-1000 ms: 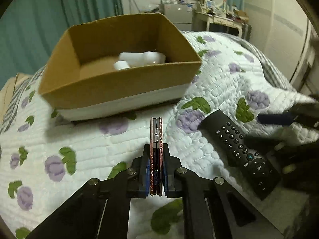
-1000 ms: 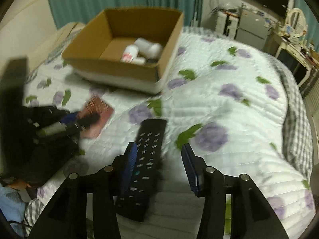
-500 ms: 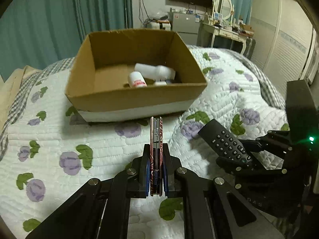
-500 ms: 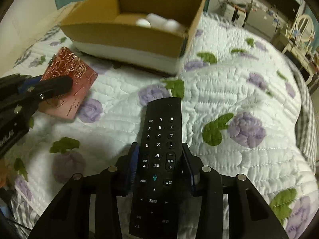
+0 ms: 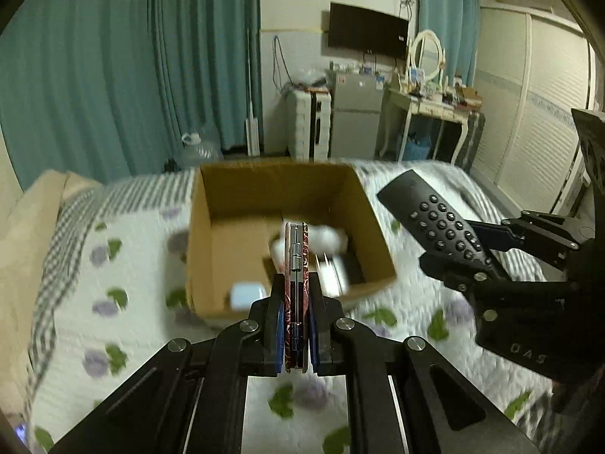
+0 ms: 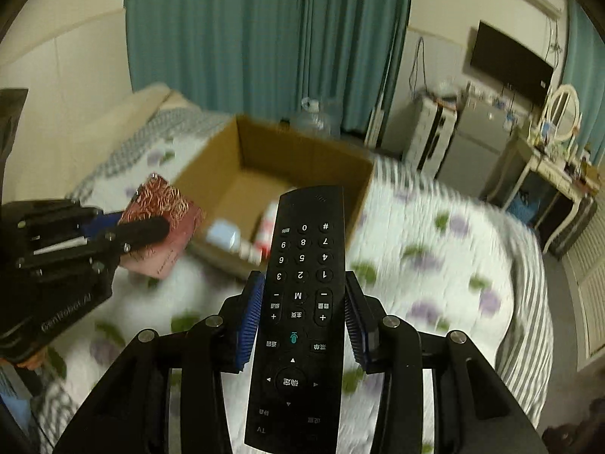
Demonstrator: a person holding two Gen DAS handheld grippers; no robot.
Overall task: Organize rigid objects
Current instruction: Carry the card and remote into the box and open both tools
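Observation:
My left gripper (image 5: 296, 325) is shut on a thin red patterned case (image 5: 297, 265), held edge-on above the bed in front of an open cardboard box (image 5: 280, 189). The case also shows in the right wrist view (image 6: 166, 223), with the left gripper (image 6: 151, 227) around it. My right gripper (image 6: 300, 317) is shut on a black remote control (image 6: 302, 302), lifted off the bed near the box (image 6: 302, 155). The remote (image 5: 435, 223) and right gripper (image 5: 476, 242) show at the right of the left wrist view. White bottles (image 5: 329, 236) lie in the box.
The box sits on a white quilt with purple flowers (image 5: 113, 283). Teal curtains (image 5: 113, 75) hang behind the bed. A small fridge (image 5: 355, 113), a dressing table with a mirror (image 5: 427, 102) and a wall TV (image 5: 366, 30) stand at the far side.
Both grippers have risen off the quilt. The right gripper closed on the remote and lifted it. The left gripper carried the red case up toward the box.

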